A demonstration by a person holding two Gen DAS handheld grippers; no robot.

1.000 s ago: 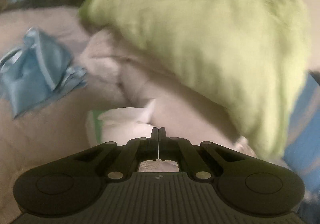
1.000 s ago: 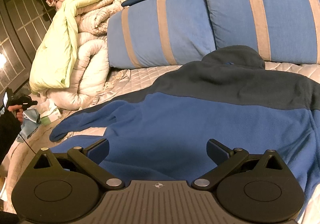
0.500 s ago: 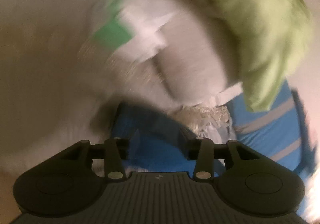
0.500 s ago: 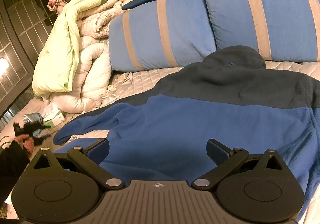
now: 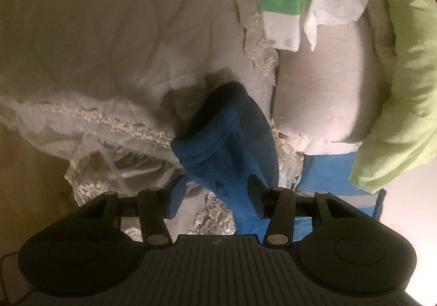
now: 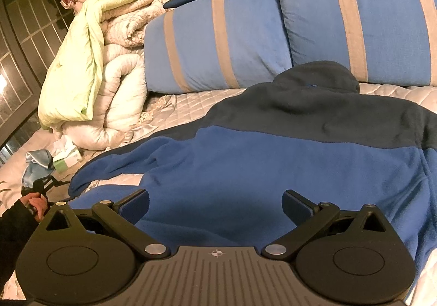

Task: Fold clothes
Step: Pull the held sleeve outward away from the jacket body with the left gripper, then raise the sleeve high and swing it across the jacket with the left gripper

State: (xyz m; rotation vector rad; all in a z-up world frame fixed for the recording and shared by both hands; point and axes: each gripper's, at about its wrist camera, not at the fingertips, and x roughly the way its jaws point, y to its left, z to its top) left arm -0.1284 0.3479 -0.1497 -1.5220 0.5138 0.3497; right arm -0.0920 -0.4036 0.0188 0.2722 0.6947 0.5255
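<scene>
Left gripper [image 5: 215,191], fingers wide, straddles the blue fleece jacket's [image 6: 273,169] sleeve [image 5: 226,136]; right gripper [image 6: 215,202] hovers wide above its hem.

Both grippers share one build: the left gripper [image 5: 215,196] and right gripper [image 6: 215,206] are matte black, each with a grey ribbed centre plate bearing a small cross mark, two round discs at the sides, silver rivets on the linkage arms, and flat dark fingers [image 6: 135,203]. The person's left hand [image 6: 37,203] shows bare skin below a black sleeve [image 6: 13,226].
</scene>
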